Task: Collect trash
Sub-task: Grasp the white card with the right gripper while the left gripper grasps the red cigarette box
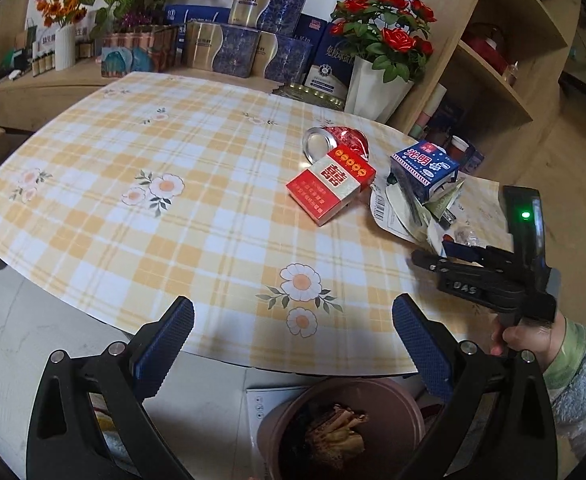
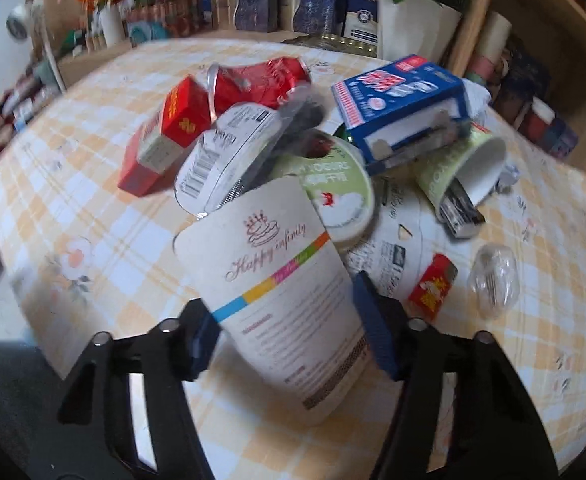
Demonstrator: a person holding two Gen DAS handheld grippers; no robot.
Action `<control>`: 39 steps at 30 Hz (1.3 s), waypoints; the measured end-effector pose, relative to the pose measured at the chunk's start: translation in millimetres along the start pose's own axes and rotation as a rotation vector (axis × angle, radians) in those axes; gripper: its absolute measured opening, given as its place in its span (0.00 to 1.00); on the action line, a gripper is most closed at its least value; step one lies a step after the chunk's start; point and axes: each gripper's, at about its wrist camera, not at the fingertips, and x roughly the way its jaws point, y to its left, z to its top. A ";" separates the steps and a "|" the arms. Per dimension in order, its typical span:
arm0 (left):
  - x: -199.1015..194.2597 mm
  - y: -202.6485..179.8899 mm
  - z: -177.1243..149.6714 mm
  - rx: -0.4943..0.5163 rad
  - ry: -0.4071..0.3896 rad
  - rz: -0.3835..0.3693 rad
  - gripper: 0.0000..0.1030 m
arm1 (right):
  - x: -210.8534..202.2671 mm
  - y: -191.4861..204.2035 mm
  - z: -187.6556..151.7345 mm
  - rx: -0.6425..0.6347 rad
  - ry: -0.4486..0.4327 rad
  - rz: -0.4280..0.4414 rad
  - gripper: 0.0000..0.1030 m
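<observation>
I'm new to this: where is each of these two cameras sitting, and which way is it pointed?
Left wrist view: on the left gripper, jaws open and empty, angled down over the table edge and trash bin; the person's right hand shows.
Right wrist view: on the right gripper, looking down at the trash pile, its jaws around a white paper sleeve.
Both see the red box and blue carton.

White printed paper packet (image 2: 289,300) (cake logo) stands tilted before the heaped trash (image 2: 293,120).
</observation>
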 end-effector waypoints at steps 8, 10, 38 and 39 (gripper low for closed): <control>13.2 -17.0 2.6 -0.005 0.044 -0.036 0.74 | -50.8 -44.0 -16.5 0.235 -0.126 0.128 0.14; 18.0 -22.3 5.5 -0.014 0.063 -0.065 0.65 | -57.7 -50.8 -20.6 0.270 -0.141 0.140 0.13; 93.2 -71.4 108.5 0.192 0.041 -0.060 0.75 | -115.9 -129.2 -93.0 0.586 -0.288 0.229 0.13; 97.7 -68.3 112.5 0.219 0.051 -0.052 0.75 | -115.2 -129.6 -93.1 0.585 -0.287 0.229 0.13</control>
